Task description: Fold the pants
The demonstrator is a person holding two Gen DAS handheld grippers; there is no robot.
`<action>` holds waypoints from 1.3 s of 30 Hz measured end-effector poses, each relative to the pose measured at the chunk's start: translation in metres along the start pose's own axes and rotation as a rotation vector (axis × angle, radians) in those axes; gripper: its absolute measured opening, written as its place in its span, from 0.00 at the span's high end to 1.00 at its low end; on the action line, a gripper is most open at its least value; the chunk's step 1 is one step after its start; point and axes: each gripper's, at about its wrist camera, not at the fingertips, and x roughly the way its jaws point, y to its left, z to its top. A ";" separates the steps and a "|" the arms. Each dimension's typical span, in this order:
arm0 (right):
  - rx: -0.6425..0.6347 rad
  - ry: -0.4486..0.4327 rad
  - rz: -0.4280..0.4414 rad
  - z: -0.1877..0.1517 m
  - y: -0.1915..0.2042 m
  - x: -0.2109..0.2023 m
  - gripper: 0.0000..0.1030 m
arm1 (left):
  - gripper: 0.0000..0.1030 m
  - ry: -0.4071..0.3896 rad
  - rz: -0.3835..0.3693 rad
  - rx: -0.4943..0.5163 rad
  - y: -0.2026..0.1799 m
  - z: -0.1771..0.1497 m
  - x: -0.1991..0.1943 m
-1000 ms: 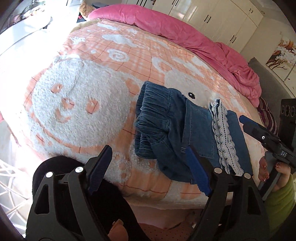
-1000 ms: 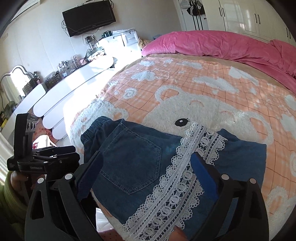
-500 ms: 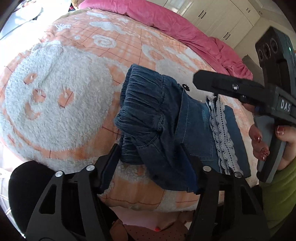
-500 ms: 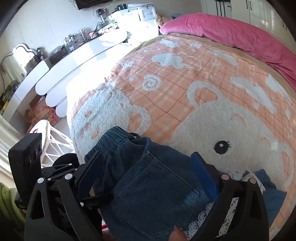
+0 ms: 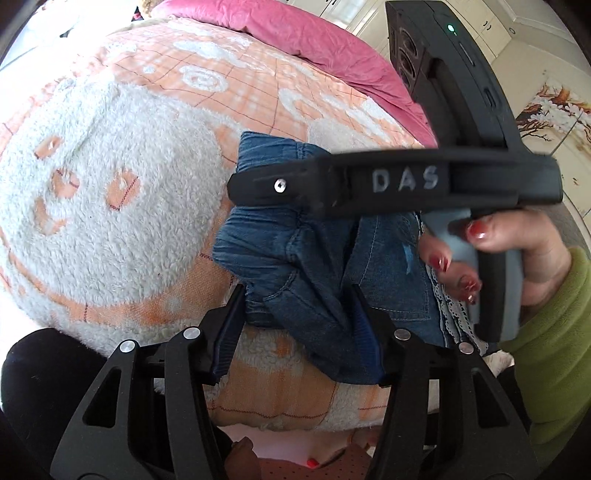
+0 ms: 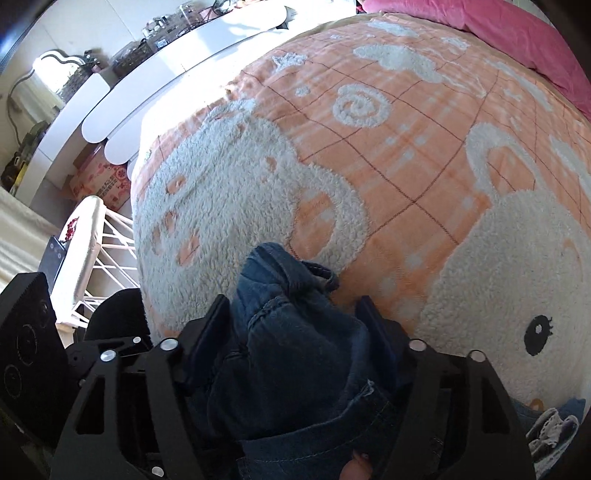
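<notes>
- Denim lies bunched near the front edge of the bed: the dark blue denim pants with white lace trim sit on the fluffy peach-and-white cartoon blanket, waistband end crumpled toward the middle of the blanket.
- The left gripper, black with blue finger pads, has its two fingers on either side of a thick fold of the denim at the near edge; the fabric fills the gap and the pads press against it, so it is grasping the pants.
- The right gripper has a wad of the gathered waistband packed between its fingers, jaws closed in on the cloth and gripping it.
- In the left wrist view the right gripper's black body, lettered "DAS", crosses just above the pants, held by a hand with red-painted nails in a green fleece sleeve.
- The lace trim shows at the lower right of the right wrist view, beside the blanket's cat face.
- A rumpled pink duvet lies along the far side of the bed.
- A white scalloped dresser stands beyond the bed, cluttered with small items.
</notes>
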 end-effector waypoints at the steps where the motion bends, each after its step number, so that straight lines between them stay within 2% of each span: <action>1: 0.002 -0.011 0.031 -0.001 0.001 -0.003 0.56 | 0.54 0.001 -0.009 -0.006 0.002 0.000 0.000; 3: 0.014 -0.040 0.044 -0.004 0.001 -0.013 0.60 | 0.51 -0.001 -0.021 -0.011 0.003 0.000 -0.001; 5: 0.013 -0.079 0.070 -0.007 0.002 -0.027 0.65 | 0.39 -0.006 -0.034 -0.001 0.002 0.000 -0.002; 8: 0.038 -0.139 0.125 -0.013 -0.002 -0.053 0.68 | 0.33 -0.024 -0.032 0.018 -0.003 -0.002 -0.005; 12: 0.044 -0.205 0.173 -0.026 -0.005 -0.085 0.69 | 0.33 -0.047 -0.066 -0.014 -0.003 -0.002 -0.012; 16: 0.048 -0.255 0.167 -0.039 -0.011 -0.110 0.69 | 0.47 -0.051 -0.112 0.013 -0.017 0.000 -0.018; 20: 0.056 -0.293 0.149 -0.055 -0.025 -0.133 0.69 | 0.50 -0.042 -0.159 0.042 -0.038 0.002 -0.023; 26: 0.060 -0.336 0.105 -0.084 -0.044 -0.166 0.69 | 0.50 -0.030 -0.134 0.127 -0.079 0.004 -0.018; 30: 0.096 -0.401 0.089 -0.108 -0.067 -0.183 0.69 | 0.50 -0.016 -0.116 0.176 -0.112 0.008 -0.005; 32: 0.130 -0.426 0.097 -0.118 -0.081 -0.188 0.67 | 0.48 -0.015 -0.099 0.188 -0.126 0.009 0.001; 33: 0.169 -0.429 0.116 -0.122 -0.091 -0.190 0.67 | 0.44 -0.017 -0.094 0.185 -0.131 0.010 0.004; 34: 0.200 -0.428 0.139 -0.125 -0.096 -0.192 0.66 | 0.37 -0.017 -0.098 0.182 -0.137 0.010 0.008; 37: 0.269 -0.478 0.182 -0.132 -0.109 -0.210 0.57 | 0.33 -0.021 -0.114 0.206 -0.156 0.009 0.014; 39: 0.311 -0.504 0.176 -0.137 -0.117 -0.224 0.50 | 0.31 -0.019 -0.138 0.226 -0.176 -0.002 0.019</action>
